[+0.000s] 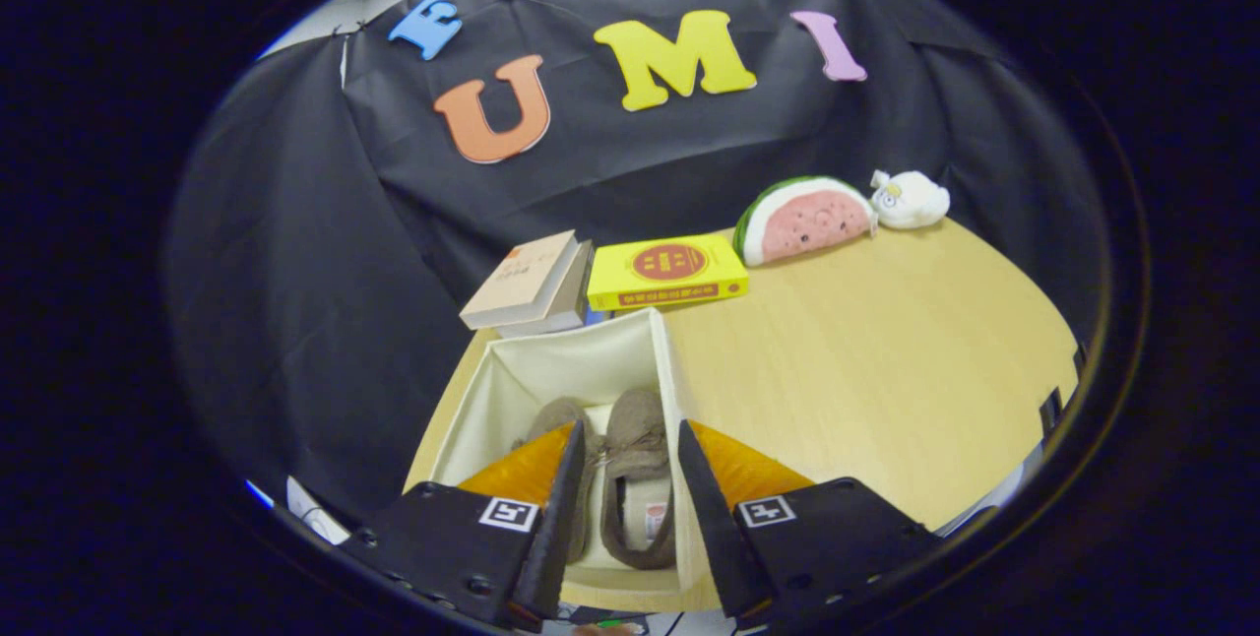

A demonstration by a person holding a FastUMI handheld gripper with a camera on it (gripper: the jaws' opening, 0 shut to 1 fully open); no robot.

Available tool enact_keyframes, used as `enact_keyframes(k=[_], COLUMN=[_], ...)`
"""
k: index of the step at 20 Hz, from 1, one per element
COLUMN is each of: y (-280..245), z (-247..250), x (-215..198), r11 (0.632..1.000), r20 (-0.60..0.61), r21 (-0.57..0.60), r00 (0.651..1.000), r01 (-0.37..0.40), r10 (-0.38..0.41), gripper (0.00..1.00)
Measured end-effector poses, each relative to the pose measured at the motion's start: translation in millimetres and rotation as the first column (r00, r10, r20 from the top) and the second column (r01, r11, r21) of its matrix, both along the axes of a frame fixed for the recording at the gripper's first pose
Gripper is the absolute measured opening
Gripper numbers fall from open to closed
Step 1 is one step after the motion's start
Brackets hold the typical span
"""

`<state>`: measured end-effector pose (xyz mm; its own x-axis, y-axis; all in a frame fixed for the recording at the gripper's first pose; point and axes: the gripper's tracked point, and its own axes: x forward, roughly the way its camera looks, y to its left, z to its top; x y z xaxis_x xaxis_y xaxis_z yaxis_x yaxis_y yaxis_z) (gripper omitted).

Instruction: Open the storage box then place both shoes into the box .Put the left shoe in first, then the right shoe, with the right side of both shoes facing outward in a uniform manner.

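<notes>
Matt cream cloth on the box (581, 360) just ahead of the spread, empty fingers (630, 464), fuzzy felt-like shoes (635, 439) between them, smooth pale wood-grain on the table (886, 360) beyond, glossy paper-covered books (666, 272), plush toys (802, 219) farther off.

the gripper (630, 459) points forward and tilts downward, its two fingers (566, 508) spread well apart and angled so that the tips lean in toward each other. nothing is pressed between them, and neither fingertip touches anything. each finger base carries a square black-and-white marker on its top face.
</notes>
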<state>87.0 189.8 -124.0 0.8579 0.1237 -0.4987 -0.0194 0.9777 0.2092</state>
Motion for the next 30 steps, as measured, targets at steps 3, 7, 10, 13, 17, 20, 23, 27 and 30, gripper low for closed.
enact_keyframes(k=[3, 7, 10, 13, 17, 20, 23, 27, 30], y=[-14, -59, -78, -93, -110, -127, -145, -167, -180], z=[34, 73, 105, 125, 131, 132, 140, 137, 124], x=[-13, -24, -42, -63, -86, -92, -93, -102, -101], r11=[1.000, 0.992, 0.984, 0.975, 0.971, 0.949, 0.932, 0.934, 0.931], r20=[0.138, 0.315, 0.461, 0.555, 0.587, 0.586, 0.608, 0.610, 0.578], r21=[0.021, -0.063, -0.093, -0.118, -0.133, -0.220, -0.250, -0.230, -0.245], r00=[0.990, 0.946, 0.882, 0.827, 0.805, 0.809, 0.792, 0.788, 0.811], r01=[0.003, 0.108, 0.155, 0.190, 0.200, 0.226, 0.262, 0.274, 0.272], r10=[-0.006, -0.083, -0.095, -0.094, -0.085, -0.057, -0.059, -0.081, -0.085], gripper=[0.95, 0.96, 0.96, 0.96, 0.95, 0.95, 0.95, 0.95, 0.95])
